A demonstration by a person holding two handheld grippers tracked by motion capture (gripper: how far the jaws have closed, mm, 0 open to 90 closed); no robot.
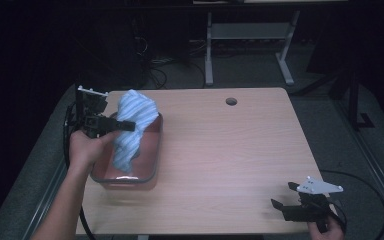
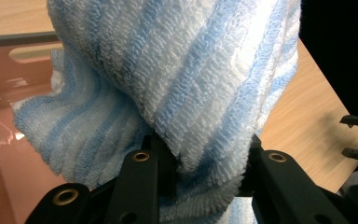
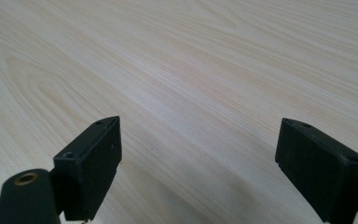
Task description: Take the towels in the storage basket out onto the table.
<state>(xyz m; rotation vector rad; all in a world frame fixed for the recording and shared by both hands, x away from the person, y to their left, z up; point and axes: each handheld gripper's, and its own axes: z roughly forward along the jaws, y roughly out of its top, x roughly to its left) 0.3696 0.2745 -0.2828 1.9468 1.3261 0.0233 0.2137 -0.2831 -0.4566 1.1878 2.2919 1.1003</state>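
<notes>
A blue-and-white striped towel [image 1: 131,125] hangs bunched above a pink bin [image 1: 151,170] at the table's left. My left gripper [image 1: 125,125] is shut on the towel and holds it up over the bin; the lower end of the cloth still reaches down inside. In the left gripper view the towel [image 2: 177,84] is pinched between the two black jaws, with the bin's pink wall [image 2: 9,74] behind it. My right gripper [image 1: 282,196] rests near the table's front right corner, open, with bare wood between its fingers [image 3: 98,158].
The wooden table [image 1: 230,145] has a round cable hole [image 1: 231,101] near its far edge. Behind the table stands a metal desk frame [image 1: 250,45] with cables on the floor. A cable trails from the right gripper off the table's right side.
</notes>
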